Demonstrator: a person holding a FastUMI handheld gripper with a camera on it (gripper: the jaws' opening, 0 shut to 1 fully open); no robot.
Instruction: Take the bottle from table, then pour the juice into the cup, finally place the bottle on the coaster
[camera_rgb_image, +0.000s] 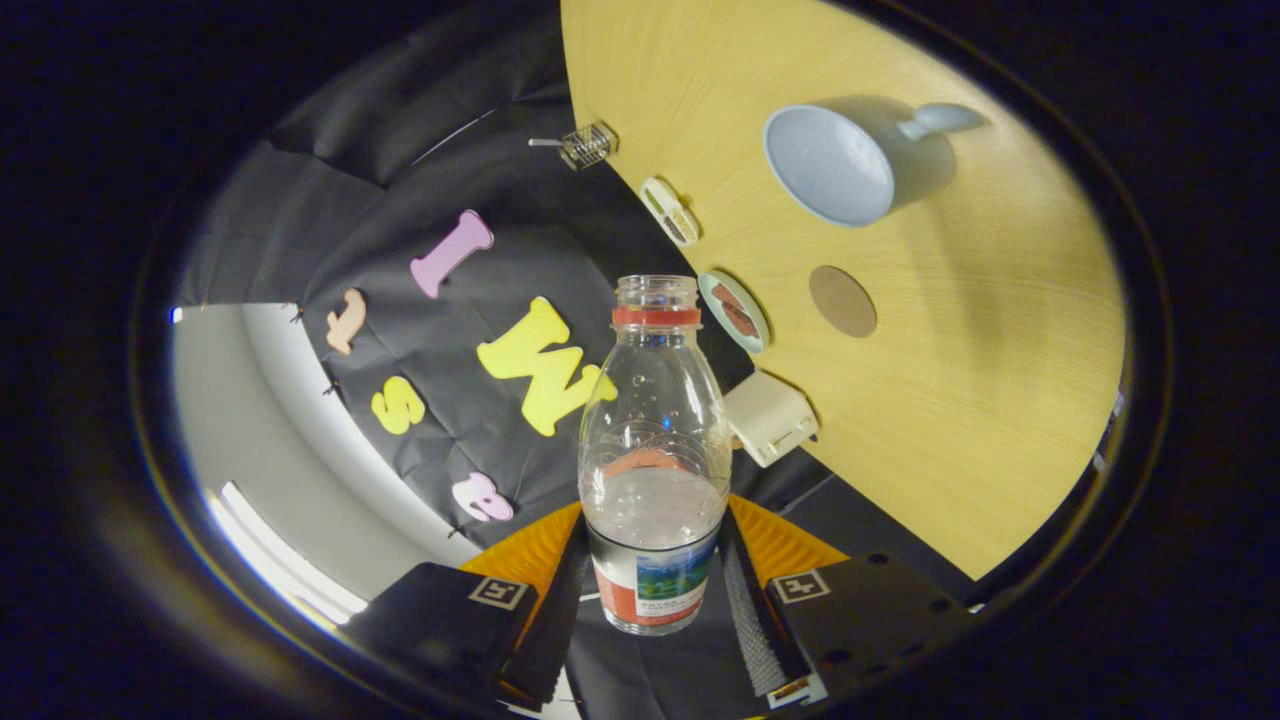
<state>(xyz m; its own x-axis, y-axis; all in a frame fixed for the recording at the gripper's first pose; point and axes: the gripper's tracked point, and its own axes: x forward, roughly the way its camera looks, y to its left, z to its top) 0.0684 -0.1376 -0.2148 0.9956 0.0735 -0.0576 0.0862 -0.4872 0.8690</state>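
The hand-held gripper (655, 590) was clamped on the lower, labelled part of the clear plastic bottle with the red neck ring (655, 440), both fingers pressing its sides and carrying it uncapped, off the light wooden table (1000, 400). Partly filled, it probably felt light, with thin, smooth walls that could dent or slip, so this low grip near the liquid's weight seemed sound. The pale blue cup (845, 160) and round brown coaster (842, 300) lay well beyond it.

My one camera rides on me and looks forward along my jaws, rolled hard sideways, very near the bottle (655, 450) clamped between them, with the tabletop (950, 400) and cup (850, 160) tilted well beyond.
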